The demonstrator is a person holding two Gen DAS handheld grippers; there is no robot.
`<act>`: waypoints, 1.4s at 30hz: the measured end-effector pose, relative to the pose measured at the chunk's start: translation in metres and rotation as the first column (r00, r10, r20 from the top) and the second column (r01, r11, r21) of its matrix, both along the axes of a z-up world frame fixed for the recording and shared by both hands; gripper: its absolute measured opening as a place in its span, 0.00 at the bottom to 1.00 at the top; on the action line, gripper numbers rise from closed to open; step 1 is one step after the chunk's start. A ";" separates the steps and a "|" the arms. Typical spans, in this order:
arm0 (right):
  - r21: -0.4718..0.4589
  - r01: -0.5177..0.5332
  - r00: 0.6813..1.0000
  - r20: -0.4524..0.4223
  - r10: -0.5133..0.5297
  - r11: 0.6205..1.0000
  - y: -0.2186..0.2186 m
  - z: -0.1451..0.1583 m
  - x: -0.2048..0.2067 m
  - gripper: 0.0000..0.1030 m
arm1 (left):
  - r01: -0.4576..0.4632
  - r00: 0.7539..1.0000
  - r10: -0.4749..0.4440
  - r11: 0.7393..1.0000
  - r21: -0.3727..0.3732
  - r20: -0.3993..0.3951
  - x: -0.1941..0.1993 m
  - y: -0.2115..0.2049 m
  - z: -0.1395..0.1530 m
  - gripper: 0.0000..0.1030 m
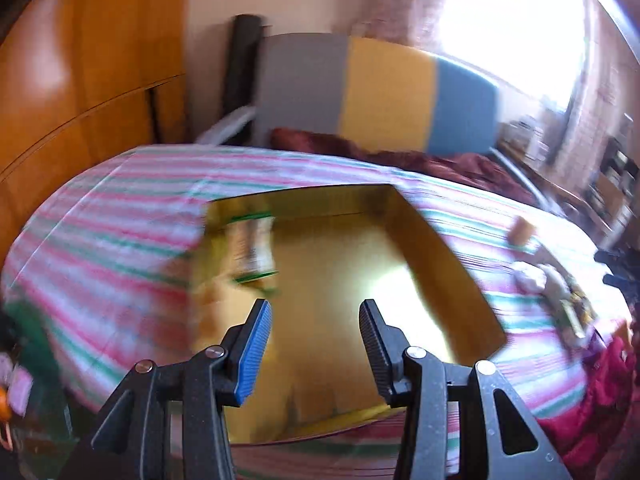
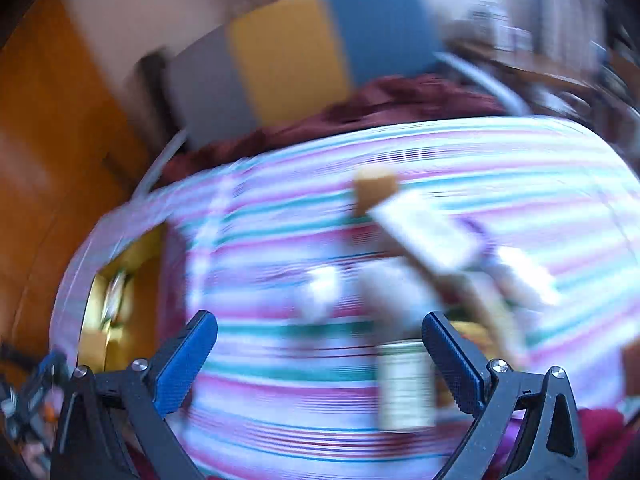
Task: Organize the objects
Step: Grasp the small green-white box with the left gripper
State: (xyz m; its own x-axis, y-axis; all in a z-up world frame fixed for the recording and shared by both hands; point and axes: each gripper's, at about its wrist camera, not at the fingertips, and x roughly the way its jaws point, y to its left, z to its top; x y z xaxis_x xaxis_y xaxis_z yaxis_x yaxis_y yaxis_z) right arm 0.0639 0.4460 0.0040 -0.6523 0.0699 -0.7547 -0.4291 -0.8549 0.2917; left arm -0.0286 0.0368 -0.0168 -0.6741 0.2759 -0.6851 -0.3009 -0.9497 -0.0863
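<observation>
The left gripper (image 1: 316,316) hangs part open over the near end of a gold-lined open box (image 1: 416,248), its fingers gripping nothing; the blue pad (image 1: 254,354) and the black pad (image 1: 374,344) stand apart with only the box floor showing between them. The right gripper (image 2: 320,344) is spread wide and empty above the striped bedspread (image 2: 460,160). Motion blur smears both views; no label or writing can be read. In the box's far left corner lies a pale packet with green edges (image 1: 252,248), its print illegible. Toward the bed's right edge sits a heap of small objects (image 2: 420,240): a tan block (image 2: 374,188), a white carton, a pale tube-like item (image 2: 404,384) just beside the right finger; their kinds cannot be told. A grey, yellow and blue headboard (image 1: 380,92) stands at the bed's far end.
</observation>
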 end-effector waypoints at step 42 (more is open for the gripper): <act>-0.461 0.219 0.928 -0.173 -0.330 0.860 0.106 -0.042 0.087 1.00 | 0.596 0.693 -0.604 0.787 0.159 0.393 0.018 0.365 -0.087 0.39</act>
